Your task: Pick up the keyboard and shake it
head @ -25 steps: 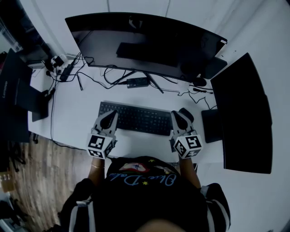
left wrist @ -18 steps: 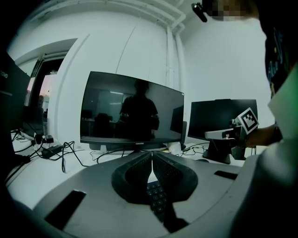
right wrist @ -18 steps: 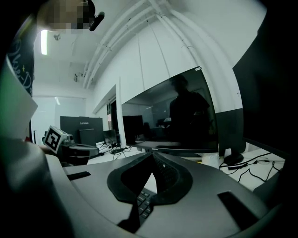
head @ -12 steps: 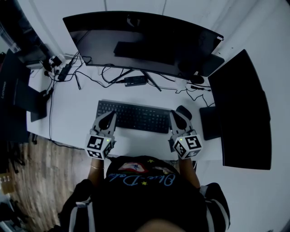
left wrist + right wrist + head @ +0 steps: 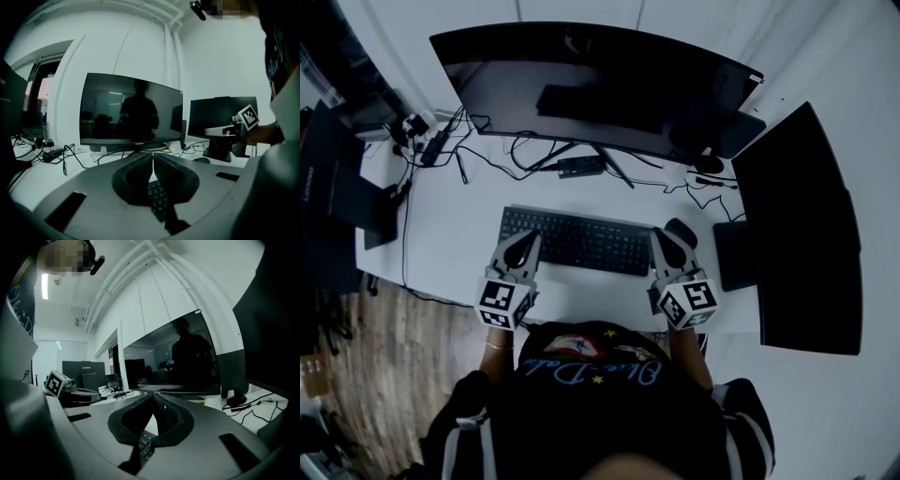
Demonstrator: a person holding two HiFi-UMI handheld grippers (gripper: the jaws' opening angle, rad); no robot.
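Keyboard (image 5: pixel 578 242) lies flat on the tabletop (image 5: pixel 459 234), before the curved monitor (image 5: pixel 591 84). I've got the left gripper (image 5: pixel 530 240) and right gripper (image 5: pixel 662 242) over its two ends, jaws pressed together, pinching nothing. That fits lining up a two-ended lift, or having just set it down. The side screen (image 5: pixel 86 373) reads "Lenovo".

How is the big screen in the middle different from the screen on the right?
The middle screen is much wider than the right screen. The middle screen stands behind the keyboard; the right screen stands beside it, turned inward. Both are dark.
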